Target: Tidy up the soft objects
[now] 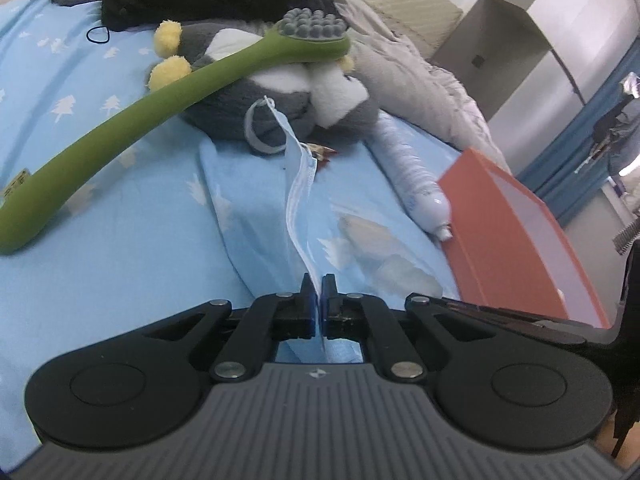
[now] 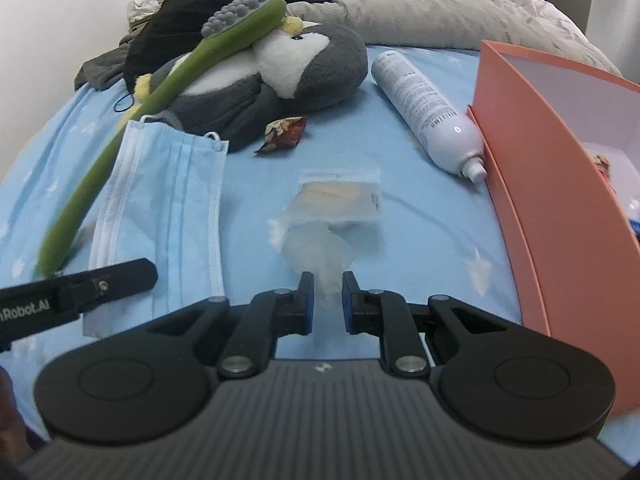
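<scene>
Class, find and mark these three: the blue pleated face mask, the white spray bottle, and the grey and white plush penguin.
Blue pleated face mask [image 2: 168, 216], right wrist view, middle of its pleated panel.
White spray bottle [image 2: 424, 104], right wrist view, printed side of its body.
Grey and white plush penguin [image 2: 280, 72], right wrist view, white face patch.

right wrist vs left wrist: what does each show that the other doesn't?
Only right wrist: the blue face mask seen flat-on, the inside of the orange box, and the right claw shut on the clear plastic bag.
Only left wrist: the left claw shut on the mask's edge, and curtains beyond the bed.
Both: plush penguin, green massage brush lying across it, white spray bottle, blue bedsheet.
</scene>
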Available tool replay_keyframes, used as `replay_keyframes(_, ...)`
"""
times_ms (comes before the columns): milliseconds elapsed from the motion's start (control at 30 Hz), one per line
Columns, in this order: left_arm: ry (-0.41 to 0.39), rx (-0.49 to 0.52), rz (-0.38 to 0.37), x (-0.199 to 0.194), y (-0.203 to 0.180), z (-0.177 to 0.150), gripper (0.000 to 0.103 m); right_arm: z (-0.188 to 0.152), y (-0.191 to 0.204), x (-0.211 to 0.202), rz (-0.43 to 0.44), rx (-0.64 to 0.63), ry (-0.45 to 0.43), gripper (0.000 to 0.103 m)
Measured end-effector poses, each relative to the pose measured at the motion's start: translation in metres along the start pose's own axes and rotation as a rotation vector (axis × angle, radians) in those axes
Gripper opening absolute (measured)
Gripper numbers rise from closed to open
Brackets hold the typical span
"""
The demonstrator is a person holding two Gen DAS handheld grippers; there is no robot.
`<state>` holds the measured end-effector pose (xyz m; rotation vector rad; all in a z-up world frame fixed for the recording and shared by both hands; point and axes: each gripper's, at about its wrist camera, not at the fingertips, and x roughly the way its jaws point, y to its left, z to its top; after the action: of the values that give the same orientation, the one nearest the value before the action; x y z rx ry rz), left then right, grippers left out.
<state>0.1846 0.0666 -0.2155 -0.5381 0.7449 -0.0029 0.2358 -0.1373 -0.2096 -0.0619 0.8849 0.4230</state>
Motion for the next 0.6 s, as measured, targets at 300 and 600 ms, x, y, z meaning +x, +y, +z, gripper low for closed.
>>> replay_keyframes(300,0.063,-0.015,-0.051,-0.042,-0.003,-0.028,0.004,-0.033,0.007,-0.046,0.018,0.029,0.018,0.018)
replay_keyframes(600,0.161,-0.005,0.025,-0.036,0.017,-0.048,0.005,-0.065,0.008,-0.045,0.039,0.055,0.053,0.023)
